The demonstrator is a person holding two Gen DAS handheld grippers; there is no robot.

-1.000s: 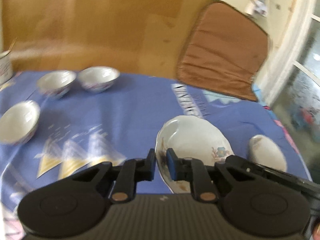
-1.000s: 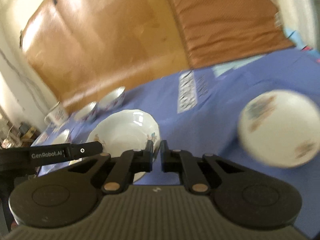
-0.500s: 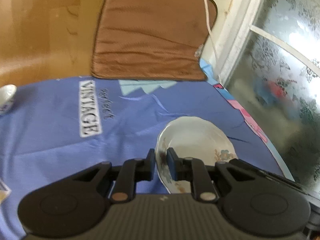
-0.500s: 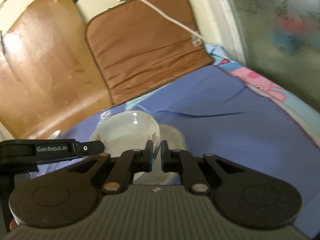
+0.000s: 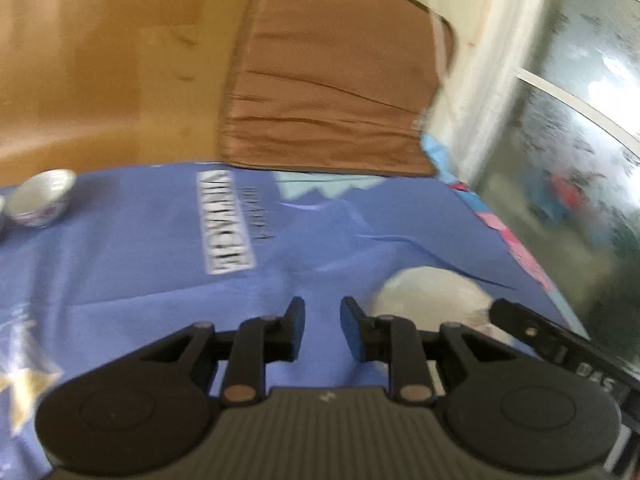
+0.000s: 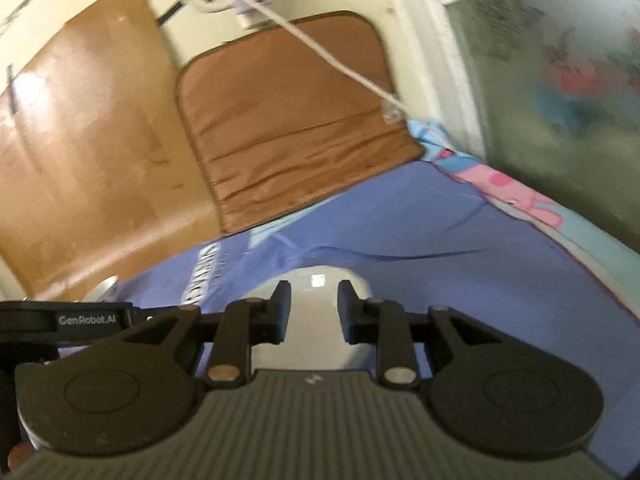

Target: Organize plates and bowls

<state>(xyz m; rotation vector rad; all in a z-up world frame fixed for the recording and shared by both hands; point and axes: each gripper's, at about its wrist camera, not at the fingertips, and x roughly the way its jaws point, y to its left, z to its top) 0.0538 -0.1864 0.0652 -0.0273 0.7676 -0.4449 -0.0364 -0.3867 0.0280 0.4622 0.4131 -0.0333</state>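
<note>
The left hand-held gripper [image 5: 322, 330] has just been opening; its jaws stand apart over the blue cloth [image 5: 140, 256], nothing between them. A white plate [image 5: 434, 296] lies on the cloth at its 2 o'clock. The right hand-held gripper [image 6: 313, 318] has also just been opening, its jaws wide and clear of the plate below. A small bowl [image 5: 40, 198] sits at 10 o'clock, well apart.

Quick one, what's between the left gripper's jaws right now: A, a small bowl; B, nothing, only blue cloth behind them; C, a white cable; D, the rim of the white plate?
B: the left gripper stands open over bare blue cloth, with the white plate off to its right.
</note>
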